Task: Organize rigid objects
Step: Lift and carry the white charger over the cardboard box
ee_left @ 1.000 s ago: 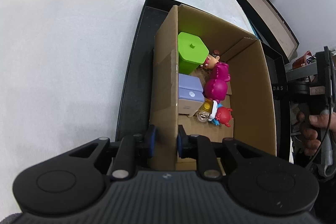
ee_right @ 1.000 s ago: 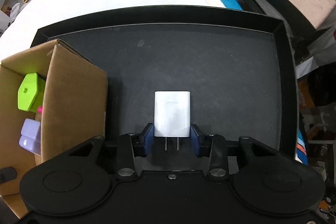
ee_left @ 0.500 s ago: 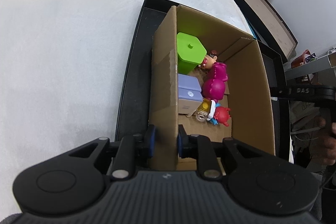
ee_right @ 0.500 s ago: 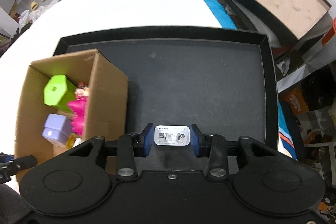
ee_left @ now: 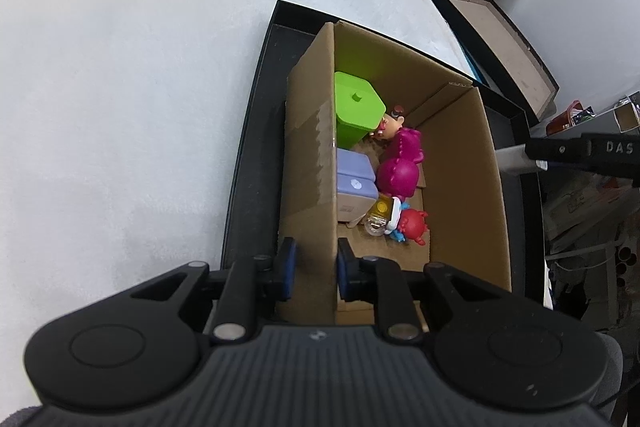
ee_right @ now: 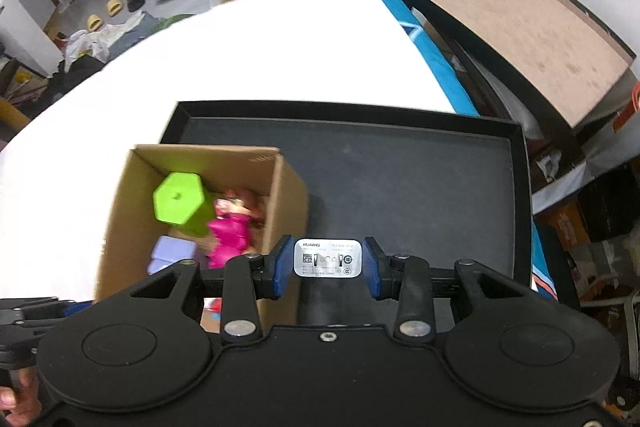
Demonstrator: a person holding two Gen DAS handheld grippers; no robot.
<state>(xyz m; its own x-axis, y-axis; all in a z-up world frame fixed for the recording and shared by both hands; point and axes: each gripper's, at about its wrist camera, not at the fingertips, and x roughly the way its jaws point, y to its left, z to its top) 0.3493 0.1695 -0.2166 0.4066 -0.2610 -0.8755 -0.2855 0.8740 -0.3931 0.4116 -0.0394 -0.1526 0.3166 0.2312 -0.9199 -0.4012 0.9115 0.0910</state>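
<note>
Right gripper [ee_right: 329,267]: jaws clamped on a white USB charger [ee_right: 328,258], blue pads on its two sides, label face toward the camera. Label reads "HUAWEI" at top left, plus a QR code and a row of certification marks; fine print too small to read. Charger is held in the air above the black tray [ee_right: 400,179], just right of the cardboard box [ee_right: 286,211]. Gripper points steeply down.

Left gripper [ee_left: 313,267]: jaws nearly closed, pinching the near left wall of the cardboard box, one blue pad outside, one inside. Also pitched steeply down.

Box stands in the left part of the tray, top open. Inside: green hexagonal container [ee_left: 356,107] at the far end, lavender case [ee_left: 354,183] against the left wall, magenta toy [ee_left: 402,163] in the middle, small red figure [ee_left: 414,223] nearest the gripper.

From the left wrist view the right gripper's finger carries white letters "DAS", rest cut off by the frame edge.

Tray sits on a white table [ee_left: 120,107]. Bottom left of the right wrist view: a person's hand [ee_right: 16,399] on the left gripper's handle.
</note>
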